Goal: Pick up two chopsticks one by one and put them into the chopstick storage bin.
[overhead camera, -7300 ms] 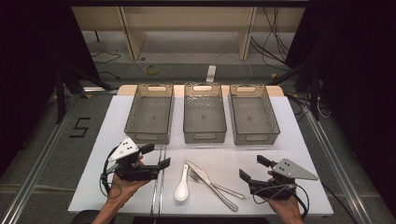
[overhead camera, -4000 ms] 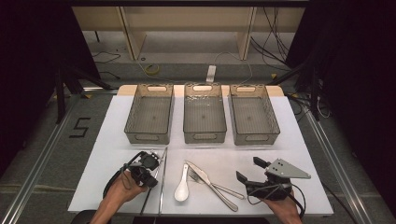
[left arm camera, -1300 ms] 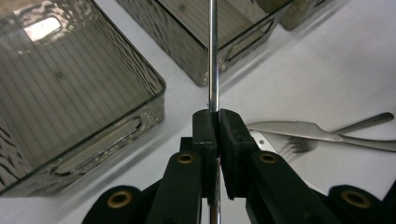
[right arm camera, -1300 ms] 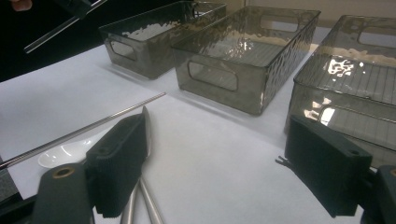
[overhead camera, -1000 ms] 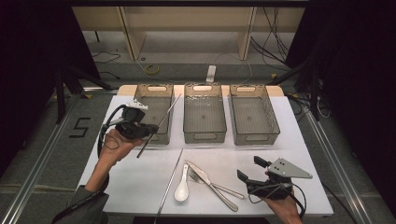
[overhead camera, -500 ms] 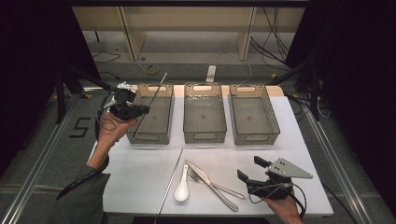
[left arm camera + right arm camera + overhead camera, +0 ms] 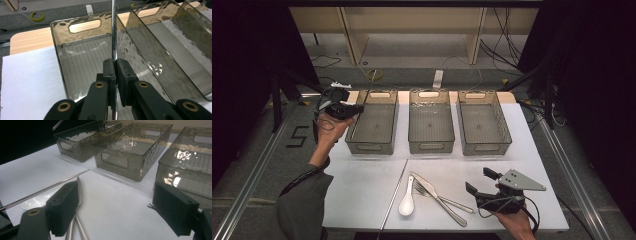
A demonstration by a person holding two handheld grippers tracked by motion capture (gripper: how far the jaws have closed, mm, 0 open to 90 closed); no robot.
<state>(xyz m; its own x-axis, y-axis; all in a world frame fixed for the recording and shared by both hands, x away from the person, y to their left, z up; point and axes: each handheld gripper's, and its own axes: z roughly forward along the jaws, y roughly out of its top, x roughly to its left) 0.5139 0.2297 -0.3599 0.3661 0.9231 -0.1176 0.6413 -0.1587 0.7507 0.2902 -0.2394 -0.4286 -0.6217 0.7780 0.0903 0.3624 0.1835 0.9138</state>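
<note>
My left gripper (image 7: 346,108) is at the back left, over the left rim of the left smoky plastic bin (image 7: 373,145). In the left gripper view its jaws (image 7: 116,65) are shut on a thin metal chopstick (image 7: 114,30), which stands upright above that bin's floor (image 7: 85,65). My right gripper (image 7: 479,182) rests near the table's front right and is open (image 7: 117,207), with nothing between its fingers. A second metal chopstick (image 7: 393,192), a white spoon (image 7: 406,203), a knife (image 7: 439,198) and a fork (image 7: 452,202) lie at the front centre.
Three empty smoky bins stand side by side at the back: left, middle (image 7: 431,146) and right (image 7: 486,147). White table surface (image 7: 357,180) lies bare in front of them. Beyond the table are a floor with cables and shelf legs.
My left gripper took one chopstick from the front of the table and carried it back and left to the left bin. The right gripper stayed put and open.
</note>
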